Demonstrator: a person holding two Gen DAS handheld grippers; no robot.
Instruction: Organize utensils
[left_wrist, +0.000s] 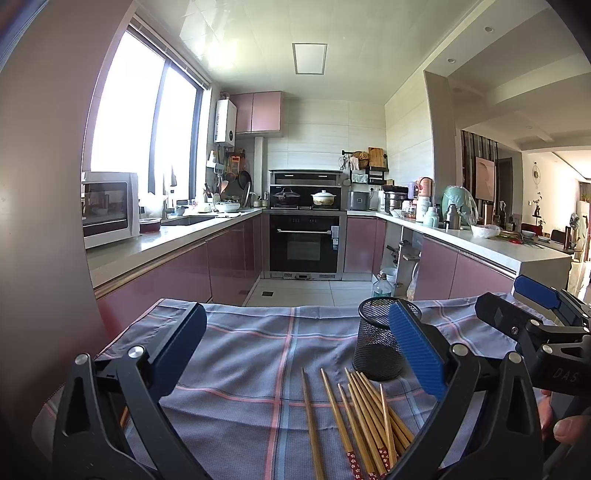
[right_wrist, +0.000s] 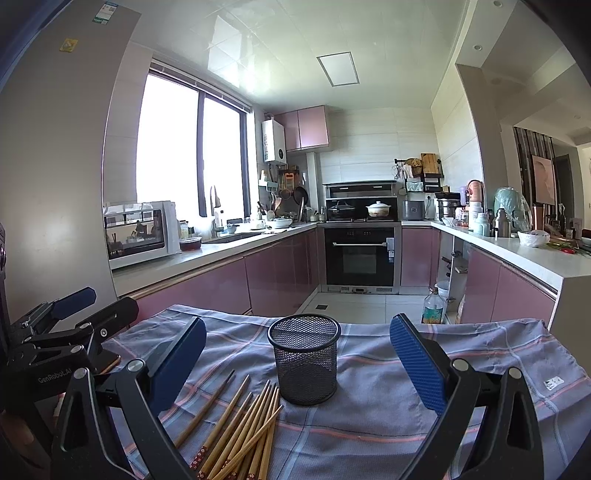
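Note:
Several wooden chopsticks with red patterned ends lie in a loose pile on a blue plaid cloth; they also show in the right wrist view. A black mesh cup stands upright just behind them, empty as far as I can see, also in the right wrist view. My left gripper is open and empty, above the cloth left of the cup. My right gripper is open and empty, with the cup between its fingers farther ahead. Each gripper shows at the edge of the other's view.
The cloth covers a table whose far edge drops to the tiled kitchen floor. Purple cabinets and counters run along both sides, with an oven at the back. A plastic bottle stands on the floor at right.

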